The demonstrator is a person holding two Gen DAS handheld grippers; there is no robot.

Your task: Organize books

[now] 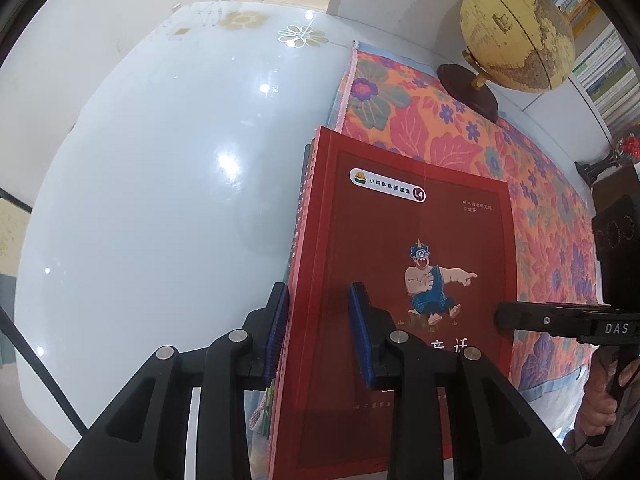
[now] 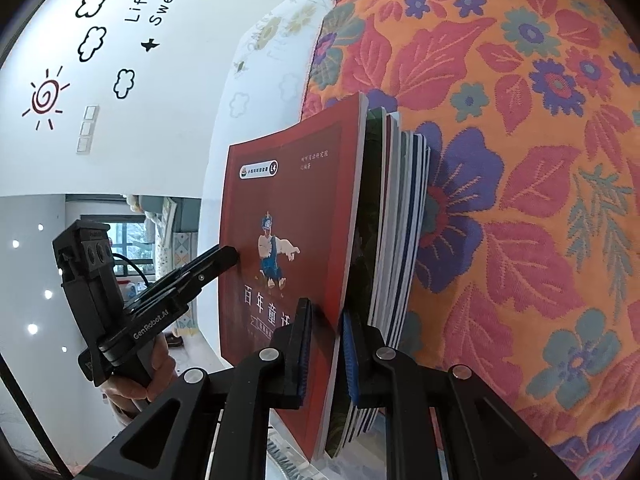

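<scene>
Red softcover book (image 2: pixel 288 216) with cartoon figure on cover, standing on edge as front of small upright row of thin books (image 2: pixel 394 224), on orange, pink and purple flowered cloth (image 2: pixel 520 168) at edge of glossy white tabletop (image 1: pixel 160 184). Right gripper (image 2: pixel 325 354) clamped by blue pads onto red cover's near edge, rest of row just outside right pad; left gripper (image 1: pixel 320 330) straddling spine side, left pad at spine, right pad on cover, jaws only narrowly parted, firm hold not certain. Farther back on cloth, yellow globe (image 1: pixel 516 32) on dark wooden base.
</scene>
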